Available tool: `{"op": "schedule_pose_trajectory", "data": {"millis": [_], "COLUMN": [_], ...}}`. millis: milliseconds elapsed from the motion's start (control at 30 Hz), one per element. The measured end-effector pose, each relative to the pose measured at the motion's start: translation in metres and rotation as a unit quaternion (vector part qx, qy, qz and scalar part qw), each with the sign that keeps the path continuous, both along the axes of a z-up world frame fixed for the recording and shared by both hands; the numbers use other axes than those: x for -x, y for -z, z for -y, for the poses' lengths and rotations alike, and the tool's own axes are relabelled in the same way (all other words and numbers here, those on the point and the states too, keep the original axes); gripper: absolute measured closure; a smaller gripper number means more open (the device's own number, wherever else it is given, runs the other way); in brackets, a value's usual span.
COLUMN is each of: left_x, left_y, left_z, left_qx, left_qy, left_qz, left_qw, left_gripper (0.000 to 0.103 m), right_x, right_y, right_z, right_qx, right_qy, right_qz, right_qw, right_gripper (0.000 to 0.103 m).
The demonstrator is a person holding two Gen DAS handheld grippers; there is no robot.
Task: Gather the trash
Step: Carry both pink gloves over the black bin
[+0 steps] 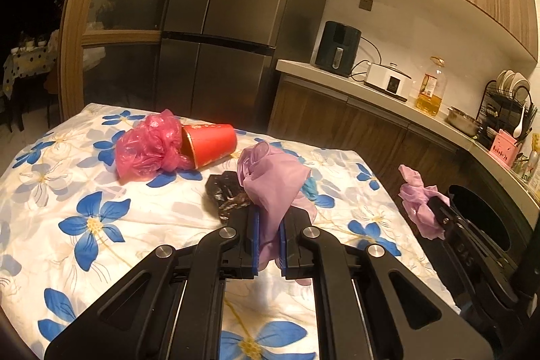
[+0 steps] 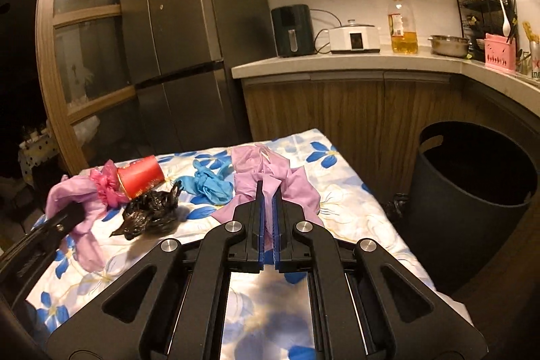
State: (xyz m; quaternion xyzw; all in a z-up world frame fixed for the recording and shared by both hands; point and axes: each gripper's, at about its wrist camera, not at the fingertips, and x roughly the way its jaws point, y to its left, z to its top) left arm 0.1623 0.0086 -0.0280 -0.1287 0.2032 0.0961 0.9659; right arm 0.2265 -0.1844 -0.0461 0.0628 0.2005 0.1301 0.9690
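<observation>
My left gripper (image 1: pixel 270 212) is shut on a purple glove (image 1: pixel 270 177), which is lifted a little off the floral tablecloth (image 1: pixel 101 191). My right gripper (image 2: pixel 269 187) is shut on a second purple glove (image 2: pixel 270 169), whose loose part drapes over the cloth. Each gripper shows in the other's view: the right gripper (image 1: pixel 438 208) at the table's right edge, the left gripper (image 2: pixel 75 211) at the left. On the table lie a tipped red cup (image 1: pixel 211 145), a pink bag (image 1: pixel 148 150), a black bag (image 2: pixel 150 211) and a blue glove (image 2: pixel 207 183).
A dark round bin (image 2: pixel 472 177) stands open on the floor just right of the table. Behind it a kitchen counter (image 2: pixel 337 59) carries appliances, an oil bottle and a dish rack. A tall fridge (image 2: pixel 175 32) rises beyond the table's far edge.
</observation>
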Motion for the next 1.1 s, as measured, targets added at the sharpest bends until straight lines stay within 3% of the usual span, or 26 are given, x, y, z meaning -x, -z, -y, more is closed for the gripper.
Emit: {"op": "schedule_pose_trajectory", "data": {"millis": [633, 1100], "left_x": [-0.014, -0.046], "left_y": [-0.017, -0.036], "left_z": [0.075, 0.165], "left_qx": [-0.017, -0.041], "left_qy": [0.073, 0.158], "left_qz": [0.01, 0.034], "left_qw": [0.9971, 0.986], "left_gripper": [0.095, 0.095], "right_x": [0.035, 0.034], "right_y": [-0.026, -0.032], "right_z": [0.089, 0.164], "right_qx": [-0.025, -0.018], "right_qy": [0.071, 0.151], "right_qz": [0.042, 0.055], "right_qw": [0.996, 0.987], "right_gripper": [0.1, 0.1]}}
